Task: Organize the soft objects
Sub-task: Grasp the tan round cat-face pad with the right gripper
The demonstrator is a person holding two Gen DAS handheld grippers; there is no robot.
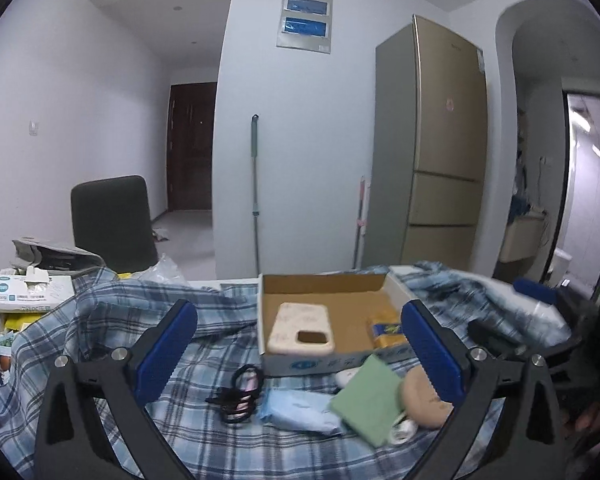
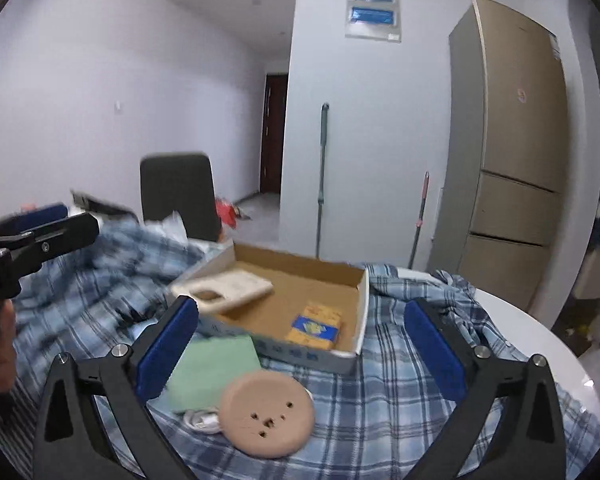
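A: What covers the table?
B: A blue plaid cloth (image 2: 400,392), in a white-walled room with a tall gold fridge (image 1: 444,152).
A: And on it?
B: A green folded cloth (image 2: 212,372) beside a round tan disc (image 2: 266,416) (touching), before the open cardboard box (image 2: 300,284) holding a beige phone case (image 1: 300,328) and a yellow-blue packet (image 2: 316,326). Left gripper (image 1: 300,356) and right gripper (image 2: 300,352) gape wide, empty.

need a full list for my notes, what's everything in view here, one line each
box: 1, cardboard, open, on the cloth
phone case: 1, cream, in the box
small pack: 1, yellow and blue, in the box
green cloth: 1, before the box
round disc: 1, tan, beside the green cloth
black cord: 1, coiled, on the cloth
blue pouch: 1, pale, left of the green cloth
plaid cloth: 1, blue, covers the table
fridge: 1, gold, by the wall
chair: 1, black
left tongs: open
right tongs: open
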